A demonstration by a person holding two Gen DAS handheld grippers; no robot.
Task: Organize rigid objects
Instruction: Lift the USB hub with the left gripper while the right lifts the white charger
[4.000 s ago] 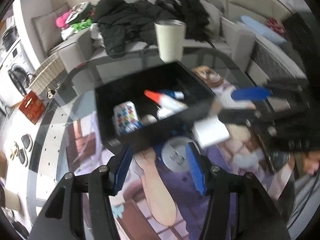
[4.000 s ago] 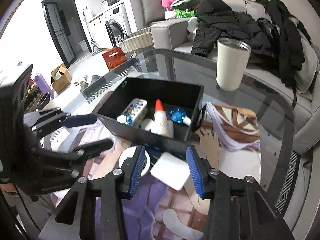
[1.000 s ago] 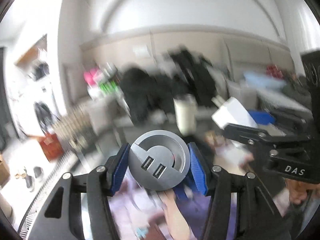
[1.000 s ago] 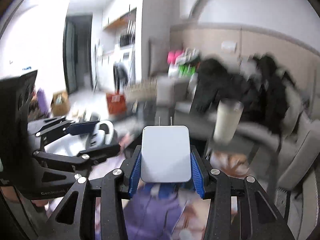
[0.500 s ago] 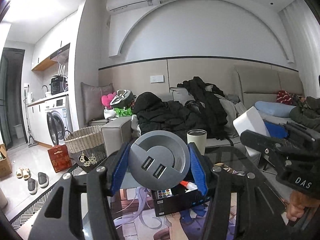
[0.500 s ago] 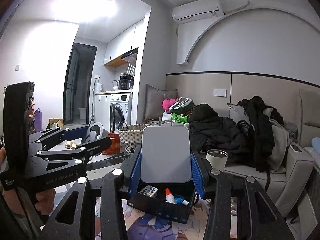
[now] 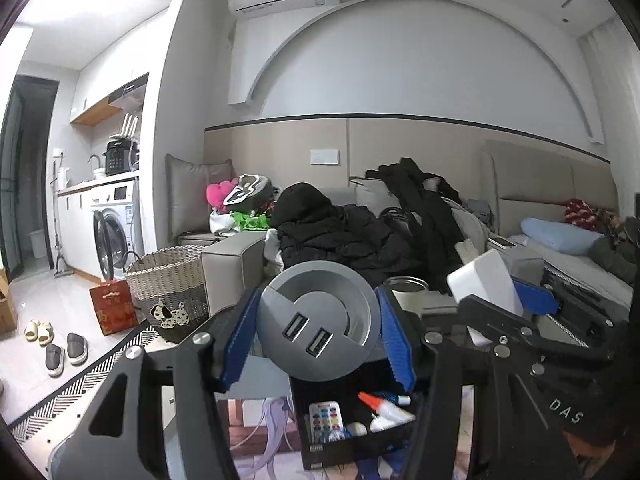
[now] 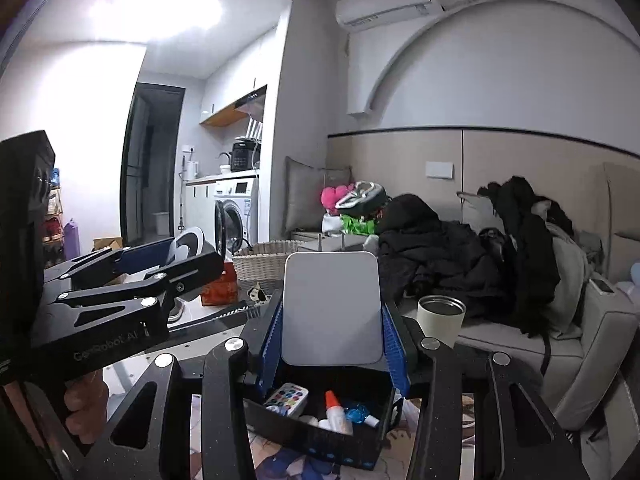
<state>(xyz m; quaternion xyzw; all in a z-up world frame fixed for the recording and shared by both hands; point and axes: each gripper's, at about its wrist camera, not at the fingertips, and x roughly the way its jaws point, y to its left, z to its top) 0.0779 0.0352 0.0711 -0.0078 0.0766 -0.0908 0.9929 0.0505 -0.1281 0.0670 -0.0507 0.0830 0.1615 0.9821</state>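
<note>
At the centre of the left wrist view, the left gripper (image 7: 318, 334) clamps a round grey USB hub (image 7: 318, 322) above the black box (image 7: 352, 446). In the right wrist view, the right gripper (image 8: 332, 330) pinches a white square charger (image 8: 331, 307), also centred, over that box.

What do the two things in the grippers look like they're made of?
Round USB hub: looks like matte grey plastic, evenly dull, two moulded ports. White charger: probably smooth satin plastic with rounded corners; two thin metal-looking prongs on top. Neither is certain.
</note>
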